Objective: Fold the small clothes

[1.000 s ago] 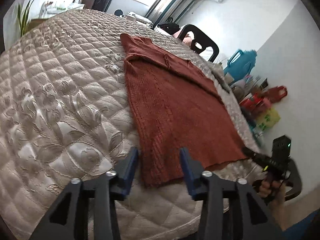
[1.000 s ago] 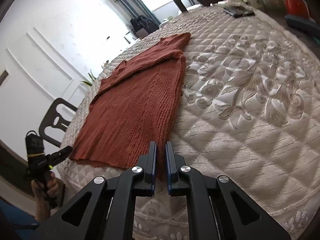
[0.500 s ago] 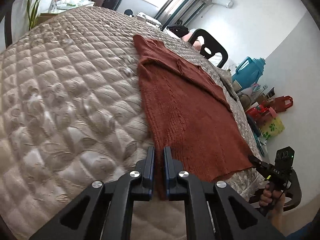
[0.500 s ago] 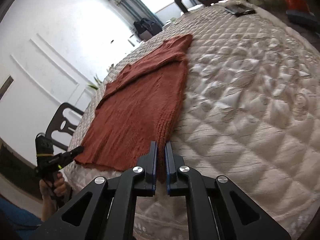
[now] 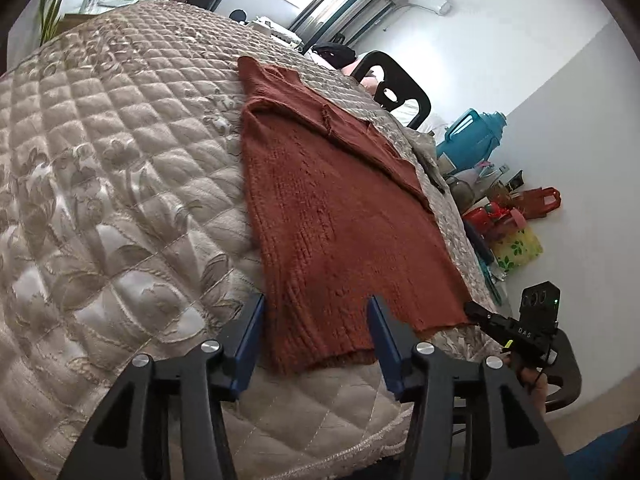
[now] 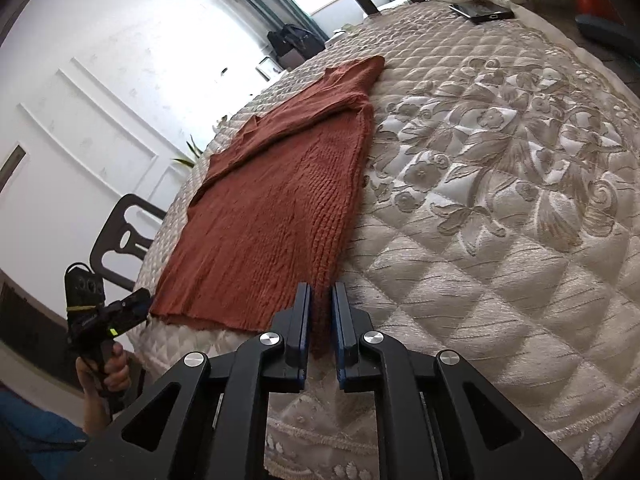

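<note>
A rust-red knit sweater (image 5: 340, 216) lies flat on the quilted beige bedspread (image 5: 112, 184), its hem at the near edge. My left gripper (image 5: 316, 320) is open, its blue-padded fingers straddling the sweater's near left hem corner. In the right wrist view the sweater (image 6: 272, 216) stretches away from me, and my right gripper (image 6: 320, 312) is shut on its near right hem corner. Each gripper shows at the edge of the other's view, my right one (image 5: 480, 316) and my left one (image 6: 136, 304).
A black chair (image 5: 396, 92), a teal jug (image 5: 472, 136) and bags (image 5: 516, 244) stand beyond the bed's right side. A dark phone (image 6: 480, 10) lies on the far bedspread (image 6: 500, 184). Another chair (image 6: 124, 236) stands at the left.
My left gripper was open a second ago, shut half a second ago, and has opened again over the hem corner. My right gripper has stayed shut on the hem.
</note>
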`<state>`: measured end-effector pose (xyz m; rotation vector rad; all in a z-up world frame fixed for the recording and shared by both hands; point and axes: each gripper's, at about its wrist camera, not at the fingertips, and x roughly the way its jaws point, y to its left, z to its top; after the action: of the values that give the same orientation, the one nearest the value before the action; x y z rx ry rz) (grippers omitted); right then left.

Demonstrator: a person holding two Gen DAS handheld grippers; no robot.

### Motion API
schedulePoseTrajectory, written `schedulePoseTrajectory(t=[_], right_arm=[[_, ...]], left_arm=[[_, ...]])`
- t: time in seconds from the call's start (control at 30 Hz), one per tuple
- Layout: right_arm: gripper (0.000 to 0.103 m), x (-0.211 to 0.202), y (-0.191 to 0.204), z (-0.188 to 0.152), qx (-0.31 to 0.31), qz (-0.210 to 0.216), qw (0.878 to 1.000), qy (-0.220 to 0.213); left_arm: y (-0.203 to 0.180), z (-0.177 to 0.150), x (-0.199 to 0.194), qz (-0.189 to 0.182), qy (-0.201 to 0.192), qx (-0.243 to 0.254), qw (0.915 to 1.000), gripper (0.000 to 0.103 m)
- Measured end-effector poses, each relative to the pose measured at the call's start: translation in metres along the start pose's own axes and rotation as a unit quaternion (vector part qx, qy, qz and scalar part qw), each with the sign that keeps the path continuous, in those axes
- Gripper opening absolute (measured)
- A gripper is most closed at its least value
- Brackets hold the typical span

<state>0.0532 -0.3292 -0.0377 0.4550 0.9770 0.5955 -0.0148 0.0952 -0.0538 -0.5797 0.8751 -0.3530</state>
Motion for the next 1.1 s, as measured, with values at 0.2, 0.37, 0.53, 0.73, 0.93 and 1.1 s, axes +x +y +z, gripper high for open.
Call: schedulePoseTrajectory(t=[0.2,0.37,0.53,0.73,0.93,1.1], right_arm=[[0.008,0.004,0.002,0.000,0.000,0.006,1.000,-0.005],[0.007,0.002,-0.004,-0.002,0.011,0.018,1.000,-0.009],[0.006,-0.003,-0.004,0.001,0.013,0.037,0.999,-0.019],[0.006,-0.012,0.008,0.020,0.005,0.062,0.997,-0.049],[0.006,-0.006,0.024,0.060,-0.021,0.069,0.994,-0.076],[0.006,0.006,0.018,0.100,-0.015,0.064,0.993,-0.093]], left_arm=[[0.006,0.000,-0.001,-0.022,0.009,-0.015,0.9996,0.050],[0.017,-0.006,0.003,-0.056,0.032,-0.043,0.9970,0.019],[0.020,-0.001,-0.010,-0.069,-0.005,-0.044,0.9966,0.008],[-0.001,0.026,-0.021,-0.081,-0.048,-0.001,0.9955,0.008],[-0.012,0.075,-0.013,-0.075,-0.086,0.029,0.9931,0.008],[-0.007,0.120,0.005,-0.052,-0.103,0.032,0.9928,0.008]])
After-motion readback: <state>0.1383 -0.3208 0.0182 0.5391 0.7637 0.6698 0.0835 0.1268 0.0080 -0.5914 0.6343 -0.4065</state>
